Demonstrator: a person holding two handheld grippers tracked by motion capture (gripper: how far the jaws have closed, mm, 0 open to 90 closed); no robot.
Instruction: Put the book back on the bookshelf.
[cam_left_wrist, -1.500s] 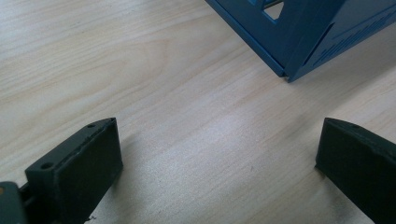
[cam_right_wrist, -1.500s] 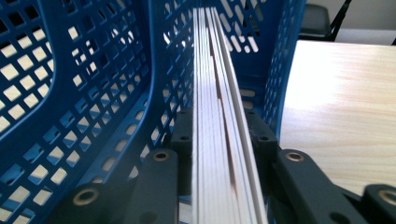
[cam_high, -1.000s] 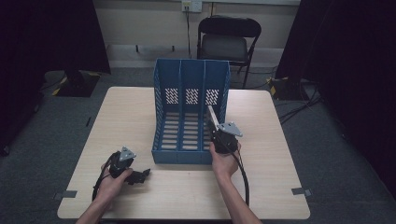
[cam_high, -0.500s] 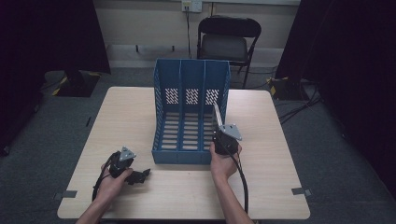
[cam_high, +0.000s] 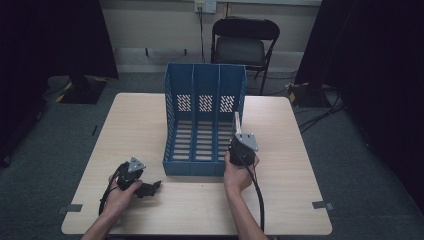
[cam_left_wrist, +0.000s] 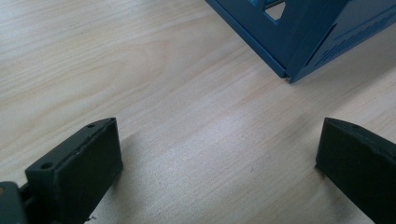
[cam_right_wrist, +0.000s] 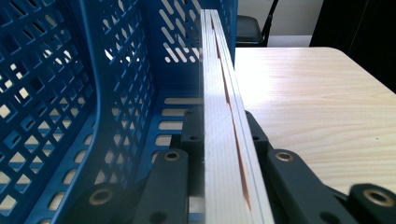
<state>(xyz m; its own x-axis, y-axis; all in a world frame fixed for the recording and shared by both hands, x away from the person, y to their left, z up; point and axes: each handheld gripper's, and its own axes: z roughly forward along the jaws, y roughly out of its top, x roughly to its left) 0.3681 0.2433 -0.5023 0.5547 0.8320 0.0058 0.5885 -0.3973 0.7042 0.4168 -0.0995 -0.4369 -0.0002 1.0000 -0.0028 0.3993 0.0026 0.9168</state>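
The right tongs (cam_high: 237, 131) are pinching a thin flat book or booklet (cam_right_wrist: 222, 116) edge-on, its pale pages and a sliver of orange showing between the jaws. Over the last second the hand has edged it forward and stood it straighter, so it now points into the right-hand slot of the blue file rack (cam_high: 175, 125), close along the rack's outer wall. From the right gripper view I can't say for sure whether its front edge is already inside the slot or just at its mouth. My guess is that filing the booklet is the job, and it is nearly lined up. The left tongs (cam_high: 150, 188) have not moved: spread wide, resting low on the counter (cam_high: 140, 125) near the rack's front corner, holding nothing.
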